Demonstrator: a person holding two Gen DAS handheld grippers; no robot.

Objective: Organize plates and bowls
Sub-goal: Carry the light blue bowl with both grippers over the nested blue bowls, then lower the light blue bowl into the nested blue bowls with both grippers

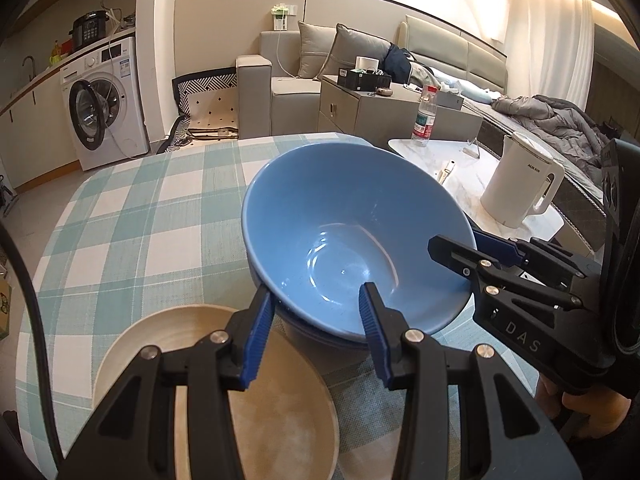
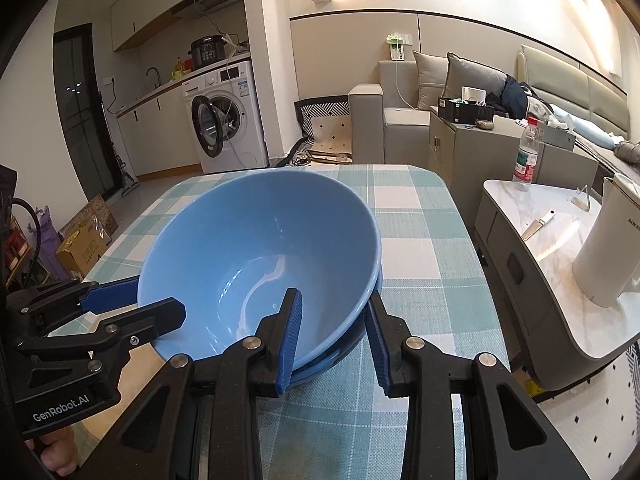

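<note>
A blue bowl (image 1: 352,240) (image 2: 256,252) sits nested on a second blue bowl (image 1: 320,336) (image 2: 344,352) on the checked tablecloth. My left gripper (image 1: 316,320) is open, its fingers astride the near rim of the top bowl, one inside, one outside. My right gripper (image 2: 334,328) is open, astride the opposite rim in the same way; it also shows in the left wrist view (image 1: 468,256). A beige plate (image 1: 224,392) lies on the table under my left gripper.
A checked tablecloth (image 1: 132,220) covers the table. To the right stands a marble side table (image 2: 560,240) with a white kettle (image 1: 520,184), a water bottle (image 1: 424,116) and small items. Boxes (image 2: 84,240) sit on the floor at left.
</note>
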